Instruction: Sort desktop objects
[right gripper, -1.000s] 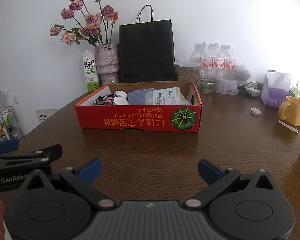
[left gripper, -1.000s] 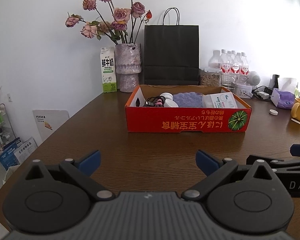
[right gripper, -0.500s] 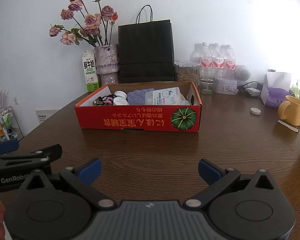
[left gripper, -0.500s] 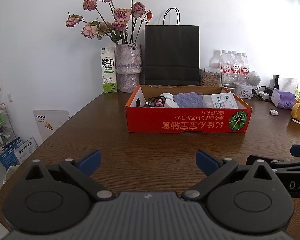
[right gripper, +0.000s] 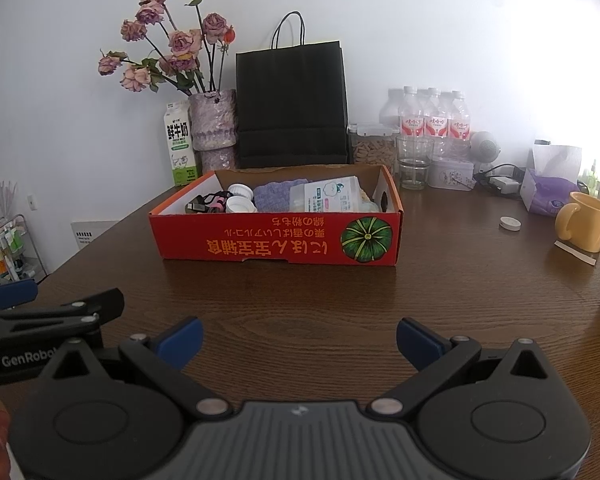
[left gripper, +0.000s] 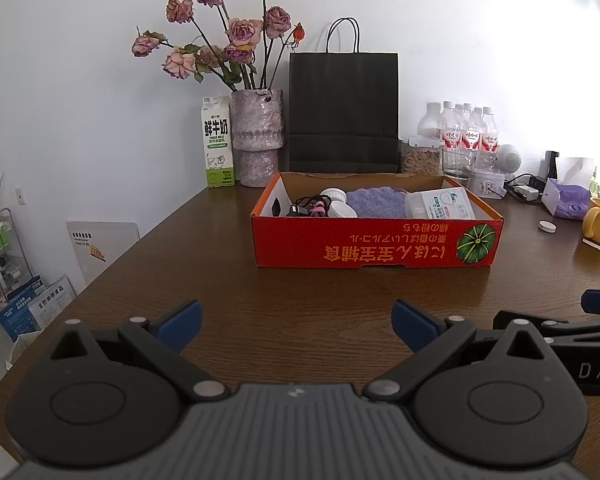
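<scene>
A red cardboard box (left gripper: 374, 242) is seen standing on the brown wooden worktop (left gripper: 300, 292), toward its far middle, well apart from both grippers. Inside it are held two white round lids (left gripper: 338, 204), a tangle of black and pink cable (left gripper: 308, 207), a purple cloth (left gripper: 376, 202) and a white labelled packet (left gripper: 440, 204). The left gripper (left gripper: 296, 320) is held low over the near edge, its jaws spread wide and released, with nothing between them. The right gripper (right gripper: 300, 338) is held beside it in the same way, jaws released and bare. To the right, a yellow mug (right gripper: 584, 222) and a small white cap (right gripper: 510, 223) are seen on the worktop; a black paper bag (left gripper: 343, 114) stands behind the box.
</scene>
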A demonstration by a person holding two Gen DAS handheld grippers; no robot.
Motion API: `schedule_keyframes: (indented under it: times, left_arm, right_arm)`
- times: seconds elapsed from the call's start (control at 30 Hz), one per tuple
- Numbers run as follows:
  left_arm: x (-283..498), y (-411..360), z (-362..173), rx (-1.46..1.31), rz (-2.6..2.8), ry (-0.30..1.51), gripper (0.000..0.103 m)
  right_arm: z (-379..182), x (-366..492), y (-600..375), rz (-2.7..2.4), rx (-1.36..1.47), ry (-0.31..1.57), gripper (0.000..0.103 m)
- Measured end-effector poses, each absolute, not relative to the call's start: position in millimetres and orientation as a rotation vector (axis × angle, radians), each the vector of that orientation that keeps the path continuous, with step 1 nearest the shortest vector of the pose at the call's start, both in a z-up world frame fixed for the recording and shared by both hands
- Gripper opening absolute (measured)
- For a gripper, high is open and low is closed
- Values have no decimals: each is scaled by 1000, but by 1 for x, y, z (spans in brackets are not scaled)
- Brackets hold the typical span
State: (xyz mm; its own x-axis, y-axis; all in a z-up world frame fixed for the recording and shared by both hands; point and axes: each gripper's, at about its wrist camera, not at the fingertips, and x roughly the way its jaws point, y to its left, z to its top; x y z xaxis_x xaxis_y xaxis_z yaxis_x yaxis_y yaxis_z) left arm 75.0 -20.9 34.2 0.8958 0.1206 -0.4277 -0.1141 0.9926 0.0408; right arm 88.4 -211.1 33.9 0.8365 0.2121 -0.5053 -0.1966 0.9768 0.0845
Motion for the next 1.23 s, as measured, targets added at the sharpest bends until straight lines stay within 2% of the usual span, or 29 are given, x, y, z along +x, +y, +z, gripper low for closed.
schedule_keyframes:
  times: [1.23]
  left_arm:
    - [76,-24,35,7,113,450,103]
  right_arm:
    - [35,88,-212,214,34,537,103]
